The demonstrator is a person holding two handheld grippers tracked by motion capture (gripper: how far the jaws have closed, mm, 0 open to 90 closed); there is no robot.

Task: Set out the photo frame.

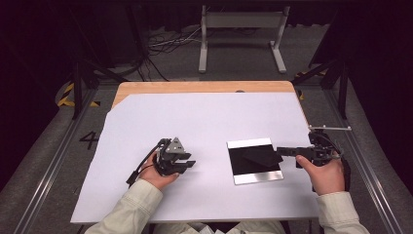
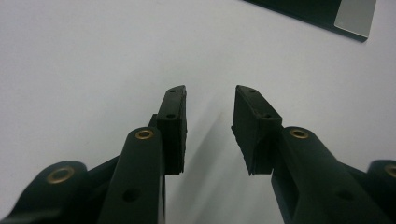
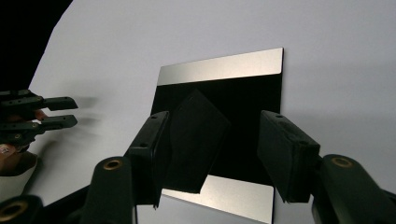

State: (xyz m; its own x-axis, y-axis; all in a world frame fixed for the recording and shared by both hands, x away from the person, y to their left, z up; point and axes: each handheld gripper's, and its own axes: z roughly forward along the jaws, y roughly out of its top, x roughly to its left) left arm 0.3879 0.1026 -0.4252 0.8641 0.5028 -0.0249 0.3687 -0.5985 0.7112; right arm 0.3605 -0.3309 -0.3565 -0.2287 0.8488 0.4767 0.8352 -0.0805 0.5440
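Held low in the person's left hand, the left gripper rests on the white sheet-covered surface, its jaws parted with nothing between them, well apart from the flat square black plate with silver-edged strips to its right. On that plate lies a small dark rectangular card, tilted diagonally. Over the plate's right edge, the right gripper stands released, jaws wide; the card lies just beside one jaw in the right gripper view, whether touching I cannot tell
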